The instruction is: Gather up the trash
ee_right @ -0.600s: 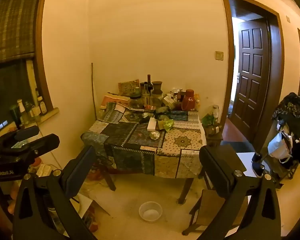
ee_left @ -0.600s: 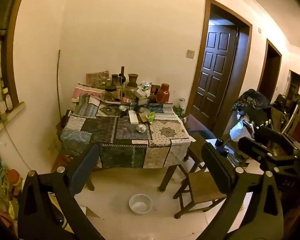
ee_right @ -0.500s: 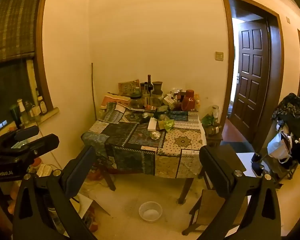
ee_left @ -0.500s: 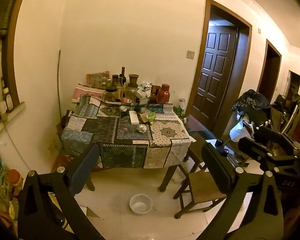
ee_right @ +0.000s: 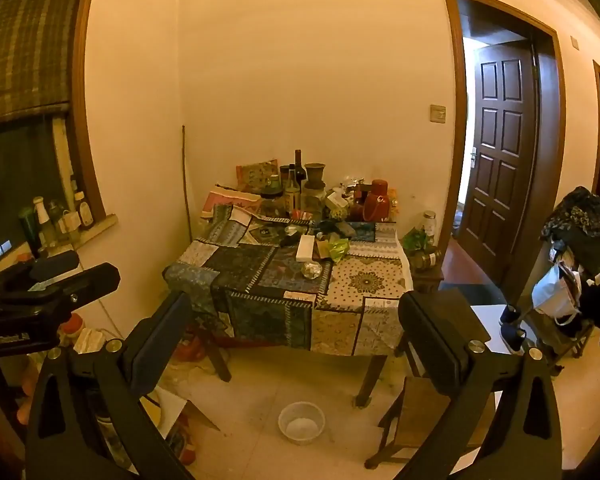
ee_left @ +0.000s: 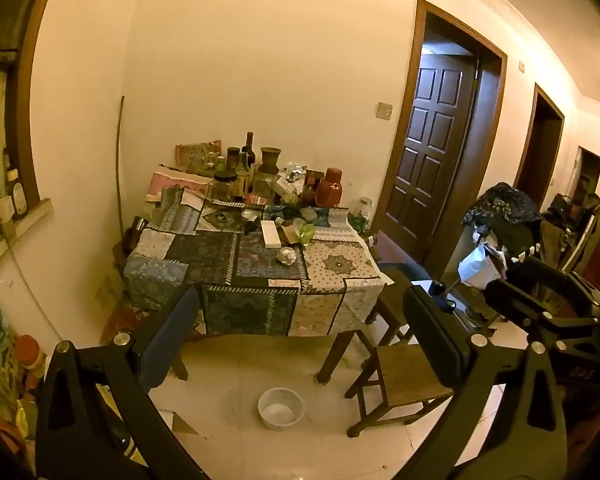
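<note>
Hardly anything has shifted since the earlier frames; I've drifted slightly. My left gripper (ee_left: 300, 336) and right gripper (ee_right: 296, 332) both gape wide, holding nothing. On the table (ee_left: 340, 276), a crumpled foil ball (ee_left: 287, 256) lies at 12 o'clock, green wrapper (ee_right: 339, 247) just behind. Only my left view shows the far doorways (ee_left: 546, 144); only my right shows the windowsill bottles (ee_right: 40, 216).

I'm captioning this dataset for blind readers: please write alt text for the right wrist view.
The open right gripper points across a room at a cluttered table under a patchwork cloth, nothing between its fingers. A white bowl sits on the floor below, a dark door stands open at right.
</note>
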Demonstrator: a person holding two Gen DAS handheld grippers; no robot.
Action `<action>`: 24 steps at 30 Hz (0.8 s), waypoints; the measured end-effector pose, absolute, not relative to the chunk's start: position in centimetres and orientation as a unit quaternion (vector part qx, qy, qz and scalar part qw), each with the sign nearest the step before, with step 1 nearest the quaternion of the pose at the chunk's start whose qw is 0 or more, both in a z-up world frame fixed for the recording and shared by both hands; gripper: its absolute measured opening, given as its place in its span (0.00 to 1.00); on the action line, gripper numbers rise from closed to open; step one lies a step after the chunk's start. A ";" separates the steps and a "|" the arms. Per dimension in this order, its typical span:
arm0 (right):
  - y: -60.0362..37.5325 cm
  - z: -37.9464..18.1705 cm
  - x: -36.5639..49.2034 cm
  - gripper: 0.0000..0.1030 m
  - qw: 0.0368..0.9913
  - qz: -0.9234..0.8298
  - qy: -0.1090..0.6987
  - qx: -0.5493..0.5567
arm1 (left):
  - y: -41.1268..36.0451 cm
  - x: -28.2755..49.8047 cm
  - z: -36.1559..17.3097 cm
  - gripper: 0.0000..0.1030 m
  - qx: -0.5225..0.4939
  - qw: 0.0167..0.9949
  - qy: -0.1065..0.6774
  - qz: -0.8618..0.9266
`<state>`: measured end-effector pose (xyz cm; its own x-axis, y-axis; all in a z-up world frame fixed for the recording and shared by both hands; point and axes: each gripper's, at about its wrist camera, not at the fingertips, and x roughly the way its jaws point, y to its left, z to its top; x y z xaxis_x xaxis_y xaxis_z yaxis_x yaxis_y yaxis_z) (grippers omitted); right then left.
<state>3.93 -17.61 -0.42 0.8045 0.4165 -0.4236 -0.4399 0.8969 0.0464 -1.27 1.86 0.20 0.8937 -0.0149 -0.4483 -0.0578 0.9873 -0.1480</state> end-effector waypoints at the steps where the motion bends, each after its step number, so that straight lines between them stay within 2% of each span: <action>1: -17.7 -0.3 3.5 1.00 0.950 0.225 0.217 -0.027 | 1.9 -1.3 0.2 1.00 -0.081 0.969 0.232 0.010; 24: -18.2 0.1 3.3 1.00 0.949 0.225 0.220 -0.024 | 1.6 -1.1 0.3 1.00 -0.079 0.969 0.235 0.004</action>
<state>3.33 -18.15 0.06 0.8013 0.4173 -0.4287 -0.4382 0.8972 0.0543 -1.06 1.61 0.34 0.8897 -0.0291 -0.4556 -0.0454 0.9874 -0.1515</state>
